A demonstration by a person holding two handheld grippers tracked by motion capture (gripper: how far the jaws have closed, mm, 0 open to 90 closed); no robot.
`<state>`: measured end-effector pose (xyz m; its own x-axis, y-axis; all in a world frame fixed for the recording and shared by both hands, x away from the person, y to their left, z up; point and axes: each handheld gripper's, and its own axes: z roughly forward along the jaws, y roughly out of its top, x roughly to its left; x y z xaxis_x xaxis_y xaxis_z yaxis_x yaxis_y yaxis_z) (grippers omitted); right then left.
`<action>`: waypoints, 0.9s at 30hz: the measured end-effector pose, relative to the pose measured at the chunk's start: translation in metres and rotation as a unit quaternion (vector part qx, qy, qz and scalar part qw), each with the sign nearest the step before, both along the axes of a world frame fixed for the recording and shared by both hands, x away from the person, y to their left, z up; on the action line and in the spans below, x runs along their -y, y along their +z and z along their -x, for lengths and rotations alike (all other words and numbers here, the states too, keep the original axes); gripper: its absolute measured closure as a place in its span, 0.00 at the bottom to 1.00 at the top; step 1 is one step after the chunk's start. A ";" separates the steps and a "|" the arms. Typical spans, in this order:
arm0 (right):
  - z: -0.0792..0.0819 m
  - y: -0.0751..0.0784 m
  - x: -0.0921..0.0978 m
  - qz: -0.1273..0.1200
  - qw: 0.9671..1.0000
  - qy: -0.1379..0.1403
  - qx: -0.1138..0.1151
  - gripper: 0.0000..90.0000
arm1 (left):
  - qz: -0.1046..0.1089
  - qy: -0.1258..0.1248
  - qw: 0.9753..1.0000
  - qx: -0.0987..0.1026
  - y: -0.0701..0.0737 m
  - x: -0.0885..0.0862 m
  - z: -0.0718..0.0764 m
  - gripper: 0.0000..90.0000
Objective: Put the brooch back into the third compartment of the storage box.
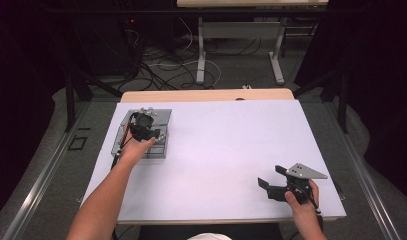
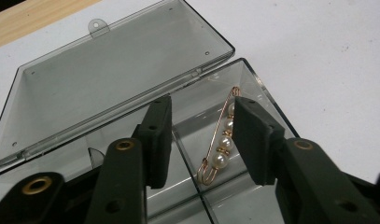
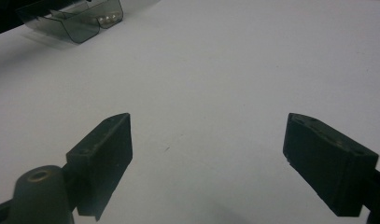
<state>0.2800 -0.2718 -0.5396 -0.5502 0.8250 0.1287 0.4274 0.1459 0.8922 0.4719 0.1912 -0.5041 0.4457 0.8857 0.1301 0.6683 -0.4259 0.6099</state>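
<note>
1. High view: table (image 1: 226,150) bright, room around it dark.
2. Left gripper view: box (image 2: 131,70) beyond the jaws sharp, soft glare on its lid; near jaws blurred.
3. Right gripper view: dim, soft shadows below the jaws.

No text, label, brand, number or sign could be read anywhere: the clear plastic box (image 2: 131,79) and its lid carried no lettering, the gold pearl pin (image 2: 221,140) bore no marking, and the white table (image 1: 231,145) surface was blank in every view
</note>
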 end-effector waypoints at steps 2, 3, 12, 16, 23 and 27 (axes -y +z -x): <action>0.000 0.000 -0.001 -0.001 1.000 -0.002 -0.002 0.17 | 0.006 0.003 1.000 0.000 0.000 -0.001 0.001 0.62; 0.001 0.000 -0.001 -0.002 1.000 -0.002 -0.003 0.17 | 0.005 0.005 1.000 0.002 0.000 -0.002 0.001 0.61; 0.002 0.000 0.000 -0.001 1.000 -0.002 -0.003 0.17 | 0.021 0.010 1.000 0.006 0.006 -0.006 0.006 0.56; 0.002 0.000 0.000 -0.002 1.000 -0.003 -0.001 0.17 | 0.034 0.012 0.999 0.009 0.008 -0.009 0.008 0.55; 0.002 0.001 -0.001 0.000 1.000 -0.003 -0.002 0.17 | 0.054 0.016 0.998 0.014 0.012 -0.015 0.013 0.50; 0.001 0.000 -0.001 -0.002 1.000 -0.002 0.000 0.17 | 0.060 0.010 0.998 0.025 0.018 -0.018 0.017 0.46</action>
<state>0.2787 -0.2711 -0.5392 -0.5476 0.8262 0.1322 0.4284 0.1411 0.8925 0.4548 0.2088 -0.4862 0.4233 0.9049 0.0449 0.6428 -0.3349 0.6889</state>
